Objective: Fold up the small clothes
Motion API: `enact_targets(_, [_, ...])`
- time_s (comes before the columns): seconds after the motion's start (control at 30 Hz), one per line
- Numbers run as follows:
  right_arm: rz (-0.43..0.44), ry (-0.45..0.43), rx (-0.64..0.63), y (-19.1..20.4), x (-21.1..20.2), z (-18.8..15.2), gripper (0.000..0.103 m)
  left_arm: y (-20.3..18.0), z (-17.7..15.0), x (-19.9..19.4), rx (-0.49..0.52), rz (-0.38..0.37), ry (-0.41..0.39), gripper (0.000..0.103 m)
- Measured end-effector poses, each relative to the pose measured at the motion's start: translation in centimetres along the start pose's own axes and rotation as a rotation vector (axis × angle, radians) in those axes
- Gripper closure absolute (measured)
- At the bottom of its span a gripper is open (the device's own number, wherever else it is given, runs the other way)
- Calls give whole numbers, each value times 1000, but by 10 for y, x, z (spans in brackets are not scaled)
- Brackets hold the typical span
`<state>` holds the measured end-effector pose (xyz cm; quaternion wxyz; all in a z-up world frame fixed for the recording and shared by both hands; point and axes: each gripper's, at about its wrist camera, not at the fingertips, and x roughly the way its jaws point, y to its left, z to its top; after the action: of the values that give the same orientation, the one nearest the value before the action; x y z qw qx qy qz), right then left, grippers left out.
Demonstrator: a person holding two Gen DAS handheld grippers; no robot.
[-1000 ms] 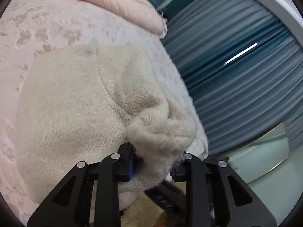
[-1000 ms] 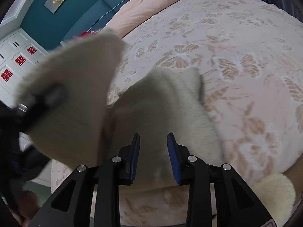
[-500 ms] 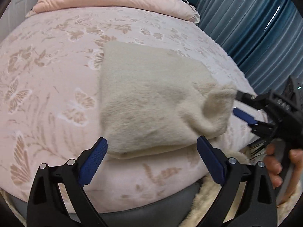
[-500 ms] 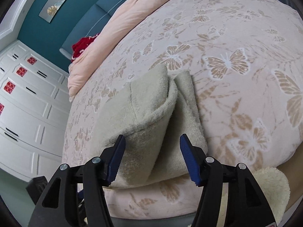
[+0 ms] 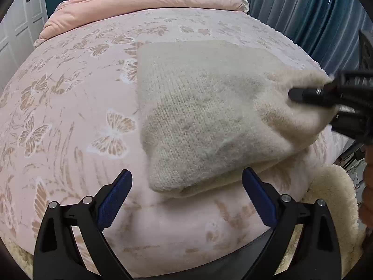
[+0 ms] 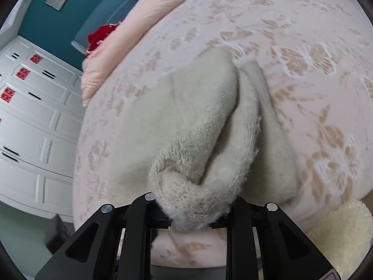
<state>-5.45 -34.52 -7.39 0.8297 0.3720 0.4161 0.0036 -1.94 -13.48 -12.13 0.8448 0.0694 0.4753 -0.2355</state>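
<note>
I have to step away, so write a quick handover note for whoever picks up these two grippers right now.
Left gripper: open, empty, hovering just short of the near edge of the cream knit garment.
Right gripper: jaws have just been closing and now pinch a bunched corner of the garment at its right end.
Garment lies on the pink butterfly bedspread, near the bed's front edge, already folded over into layers.
Done: at least one fold.
Left: probably carry the pinched end across for another fold, then flatten and square it up. How many folds remain I cannot tell.
</note>
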Motion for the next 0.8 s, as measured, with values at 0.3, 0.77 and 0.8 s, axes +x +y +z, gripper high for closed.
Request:
enact_targets(0.3, [-247, 58, -15, -60, 18, -10, 88, 33, 11, 26, -215, 27, 90, 38])
enact_targets(0.77, [-333, -213, -138, 10, -57, -16, 71, 30, 5, -30, -93, 47, 16, 13])
enact_targets(0.8, [-332, -239, -225, 36, -60, -16, 75, 33, 5, -37, -104, 45, 5, 13])
